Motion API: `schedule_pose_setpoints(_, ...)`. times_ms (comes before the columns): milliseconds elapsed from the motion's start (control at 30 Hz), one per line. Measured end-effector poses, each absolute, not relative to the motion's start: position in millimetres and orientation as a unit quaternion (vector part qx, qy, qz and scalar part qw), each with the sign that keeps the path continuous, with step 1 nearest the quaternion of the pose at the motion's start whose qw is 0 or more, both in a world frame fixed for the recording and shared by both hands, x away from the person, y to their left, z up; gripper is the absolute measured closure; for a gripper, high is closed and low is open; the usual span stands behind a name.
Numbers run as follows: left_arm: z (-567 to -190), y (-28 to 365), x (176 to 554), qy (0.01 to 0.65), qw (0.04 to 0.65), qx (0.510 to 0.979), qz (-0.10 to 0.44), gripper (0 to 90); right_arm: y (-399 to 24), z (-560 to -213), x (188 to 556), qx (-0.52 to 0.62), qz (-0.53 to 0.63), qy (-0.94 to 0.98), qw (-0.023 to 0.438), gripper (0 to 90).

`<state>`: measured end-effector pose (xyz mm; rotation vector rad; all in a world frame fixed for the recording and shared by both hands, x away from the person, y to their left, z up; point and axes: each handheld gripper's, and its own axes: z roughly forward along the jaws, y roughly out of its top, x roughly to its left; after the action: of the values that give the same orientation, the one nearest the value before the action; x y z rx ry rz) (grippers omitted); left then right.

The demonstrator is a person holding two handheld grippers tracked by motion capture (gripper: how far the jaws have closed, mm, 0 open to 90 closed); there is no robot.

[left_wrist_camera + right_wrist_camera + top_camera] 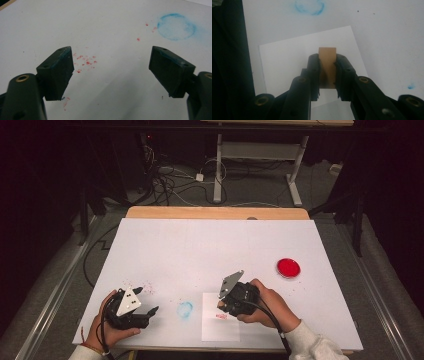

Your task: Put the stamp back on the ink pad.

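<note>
A: What is the right claw (328, 75) doing?

B: It is clenched on a small wooden stamp block (327, 65), seen best in the right gripper view, where both jaws press its sides. The block hangs just above a white sheet of paper (212, 327) lying at the near edge of the worktop (200, 250), around six o'clock.

A: Is there a mark on the sheet?

B: Yes. In the high view a small red print (221, 316) sits on the paper, just beside the right claw (223, 304). So I judge the stamping step is in hand, with the block apart from the sheet.

A: And the ink?

B: A round red ink pad (288, 267) rests at about three o'clock on the worktop, well apart from the paper. A blue ring stain (185, 309) lies between the two hands, and red specks (85, 61) dot the surface near the left side.

A: The left claw (110, 72)?

B: Released, jaws wide, nothing between them. It hovers low at about eight o'clock, over the specks.

A: What does the next move call for?

B: Probably either carrying the block over to the red pad for fresh ink or setting it flat on a bare part of the paper. Either way it needs a level face and a straight drop, or the print may smear.
</note>
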<state>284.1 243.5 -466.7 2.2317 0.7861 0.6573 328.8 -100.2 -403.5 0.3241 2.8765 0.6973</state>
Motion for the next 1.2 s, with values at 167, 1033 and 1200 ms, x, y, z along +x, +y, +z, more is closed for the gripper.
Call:
schedule_pose_setpoints(167, -465, 241, 282, 0.301, 0.338, 0.856, 0.249, 19.6, -107, -400, 329, 0.109, 0.236, 0.961, 0.090, 75.8)
schedule_pose_setpoints(1033, -465, 239, 282, 0.299, 0.338, 0.859, 0.245, 19.6, -171, -364, 363, 0.202, 0.256, 0.933, 0.149, 75.8)
schedule_pose_setpoints(1200, -465, 239, 282, 0.299, 0.338, 0.858, 0.244, 19.6, -177, -367, 369, 0.216, 0.244, 0.933, 0.155, 75.8)
